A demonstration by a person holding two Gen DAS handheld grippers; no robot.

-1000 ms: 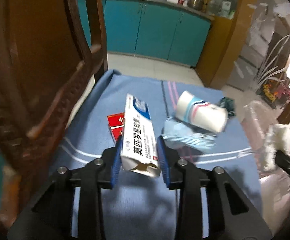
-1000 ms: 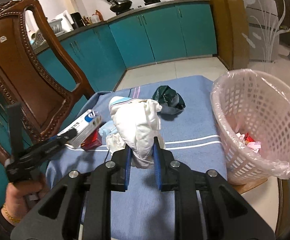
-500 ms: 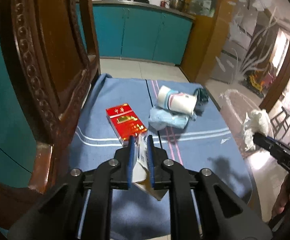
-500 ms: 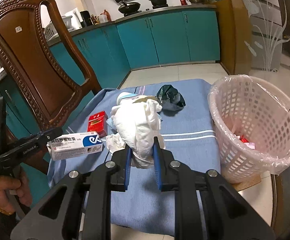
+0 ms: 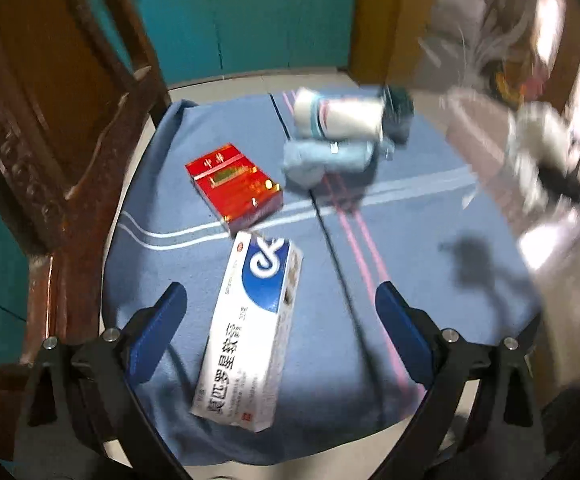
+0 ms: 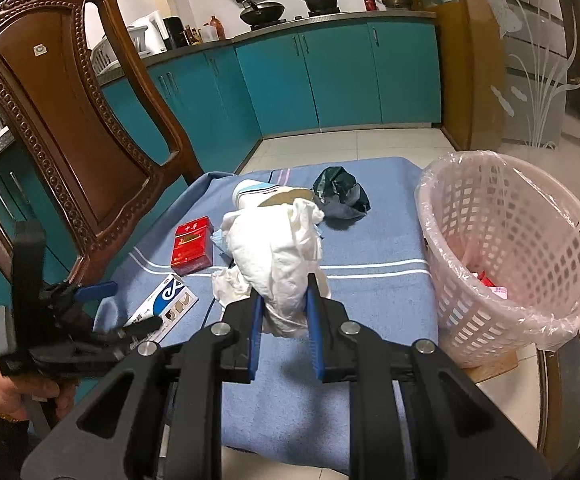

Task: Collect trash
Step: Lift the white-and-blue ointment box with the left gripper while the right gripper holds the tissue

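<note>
Closest in the left wrist view, the left gripper (image 5: 281,304) has its jaws opening wide, and the white-and-blue medicine box (image 5: 249,332) lies loose between them on the blue cloth (image 5: 430,280), touching neither pad. Only the right wrist view shows the hand (image 6: 21,396) that bears this gripper, and the right gripper (image 6: 282,304) pinched narrowly on a crumpled white tissue wad (image 6: 277,248), raised above the cloth. Just beyond the medicine box sits a red cigarette pack (image 5: 235,186), flat, its near corner almost at the box's far end. Farther ahead and to the right lie a pale blue crumpled wrapper (image 5: 326,156) and a paper cup (image 5: 338,116) on its side, white with blue stripes. A dark green bag (image 6: 342,196) lies behind them. Right of the right gripper stands the pink lined basket (image 6: 510,248), scraps inside; the left view shows it only as blur.
</note>
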